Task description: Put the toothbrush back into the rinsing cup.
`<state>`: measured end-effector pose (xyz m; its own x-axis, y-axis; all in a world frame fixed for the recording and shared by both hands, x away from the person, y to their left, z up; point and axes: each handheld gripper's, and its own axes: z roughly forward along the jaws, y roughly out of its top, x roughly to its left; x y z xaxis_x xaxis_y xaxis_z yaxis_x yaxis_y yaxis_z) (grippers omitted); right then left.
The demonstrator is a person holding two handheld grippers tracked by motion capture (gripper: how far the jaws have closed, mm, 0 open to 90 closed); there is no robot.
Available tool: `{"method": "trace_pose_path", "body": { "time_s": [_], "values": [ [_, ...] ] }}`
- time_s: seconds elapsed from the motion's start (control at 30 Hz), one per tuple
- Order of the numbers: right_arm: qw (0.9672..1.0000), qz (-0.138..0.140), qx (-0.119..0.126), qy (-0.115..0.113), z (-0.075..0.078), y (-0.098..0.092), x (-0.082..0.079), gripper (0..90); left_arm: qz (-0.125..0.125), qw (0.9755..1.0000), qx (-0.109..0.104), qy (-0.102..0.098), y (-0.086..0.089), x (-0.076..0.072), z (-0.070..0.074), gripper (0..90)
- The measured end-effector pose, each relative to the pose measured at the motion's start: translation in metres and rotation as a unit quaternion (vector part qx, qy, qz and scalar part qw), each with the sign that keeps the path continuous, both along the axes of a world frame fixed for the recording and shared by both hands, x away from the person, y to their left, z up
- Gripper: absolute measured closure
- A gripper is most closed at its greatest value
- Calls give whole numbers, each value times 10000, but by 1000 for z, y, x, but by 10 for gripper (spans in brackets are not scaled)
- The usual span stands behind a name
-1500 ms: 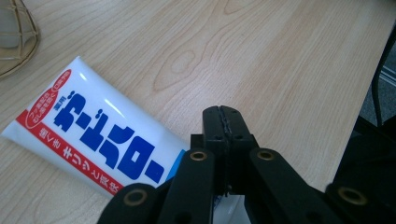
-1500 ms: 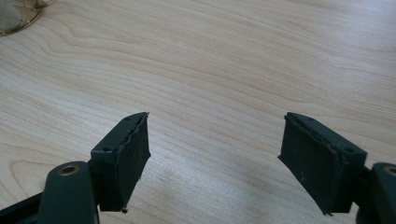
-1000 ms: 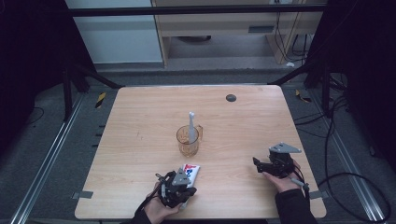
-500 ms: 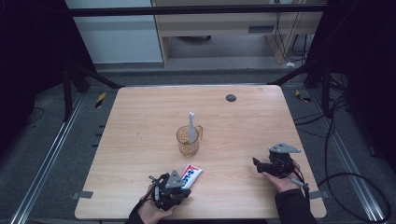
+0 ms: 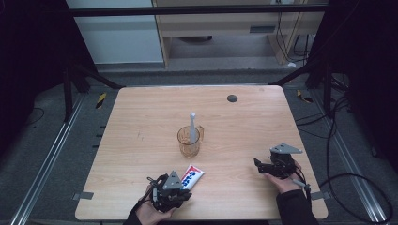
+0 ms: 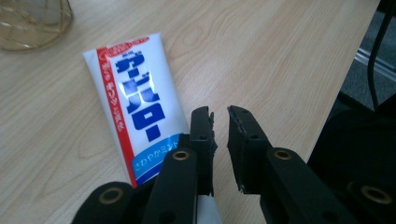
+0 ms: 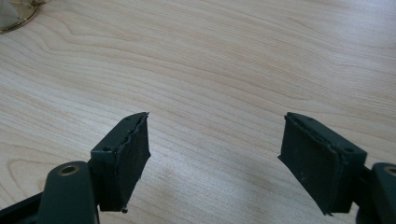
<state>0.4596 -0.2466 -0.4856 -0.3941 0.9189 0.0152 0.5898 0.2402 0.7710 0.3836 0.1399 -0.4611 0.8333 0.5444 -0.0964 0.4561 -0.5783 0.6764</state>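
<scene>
**Two grippers low on the table, toothpaste by the left one**

At the bottom of the high view, a hand holds the left gripper (image 5: 170, 191) near the table's front edge. Its jaws are almost closed, with a thin gap and nothing between them. The toothpaste tube (image 6: 135, 105) lies flat on the wood just beside those jaws, red, white and blue, reaching toward the upper left of the left gripper view.

At the lower right of the high view, the right gripper (image 5: 272, 165) sits in the other hand. Its jaws are wide apart over bare wooden table (image 7: 224, 56).

Farther up, near the middle, stands an amber glass cup (image 5: 189, 141) with a white toothbrush (image 5: 192, 124) upright in it. A small dark round spot (image 5: 232, 98) sits near the far edge.
</scene>
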Motion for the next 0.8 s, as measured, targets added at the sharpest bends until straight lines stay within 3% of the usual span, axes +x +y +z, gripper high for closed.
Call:
{"method": "trace_pose_path", "body": {
  "time_s": [0.17,0.37,0.8],
  "values": [
    [10000,-6,10,-5,1,-1,0,236,142,9997,-113,-157,6,3,11,726],
    [10000,-12,2,-8,1,-2,1,234,389,9989,-175,-190,16,12,20,687],
    [10000,-54,18,38,2,-3,2,232,659,9977,98,-144,22,23,25,536]
  ]
}}
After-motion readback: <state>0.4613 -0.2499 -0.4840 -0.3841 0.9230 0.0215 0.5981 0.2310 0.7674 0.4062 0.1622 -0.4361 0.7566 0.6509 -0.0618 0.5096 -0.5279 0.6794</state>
